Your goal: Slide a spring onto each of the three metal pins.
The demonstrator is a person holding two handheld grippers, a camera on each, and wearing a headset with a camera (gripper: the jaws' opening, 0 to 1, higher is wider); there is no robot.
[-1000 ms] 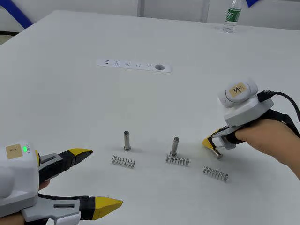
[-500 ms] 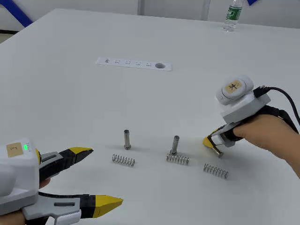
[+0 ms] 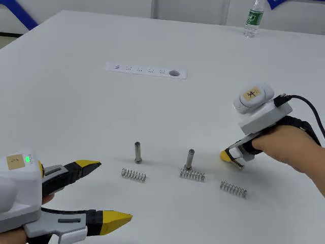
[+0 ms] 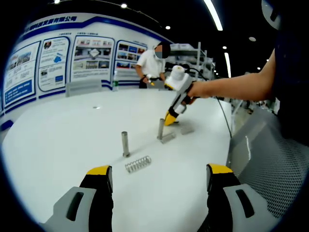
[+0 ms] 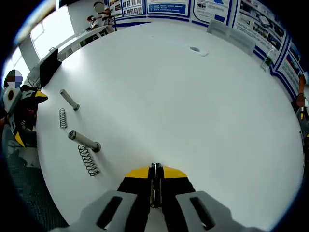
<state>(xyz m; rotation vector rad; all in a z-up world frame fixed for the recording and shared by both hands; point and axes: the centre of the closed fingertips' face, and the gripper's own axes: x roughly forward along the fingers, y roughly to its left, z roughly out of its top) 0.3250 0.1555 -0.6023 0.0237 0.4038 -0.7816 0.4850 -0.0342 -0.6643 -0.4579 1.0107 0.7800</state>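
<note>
1. Right tongs are closed narrow on the third pin. The pin is tilted, with its low end at the counter; I can't tell if it touches.
2. Probable reason for the grip: to stand this pin upright like the other two, or to steady it for a spring.
3. In the right gripper view the jaws are pressed together with a thin metal sliver between them, which fits a pinch on the pin.
4. Left tongs are wide open and hold nothing. They sit low over the counter at 7 o'clock of the pins, probably opened ready to take a spring.
5. Left pin and middle pin stand upright and bare.
6. Left spring lies flat at 6 o'clock of the left pin, just beside it. Middle spring lies the same way under the middle pin.
7. Right spring lies near the right tongs, at 6 o'clock of them.
8. The layout is one spring per pin, so each reach is short.
9. No spring is on any pin, so the task looks barely begun.
10. Power strip is at 12 o'clock of the pins, well apart, and the bottle is at 1 o'clock by the far edge. Neither is in play.
11. Risk: the springs are round and could roll when nudged, and the upright pins could tip.
</note>
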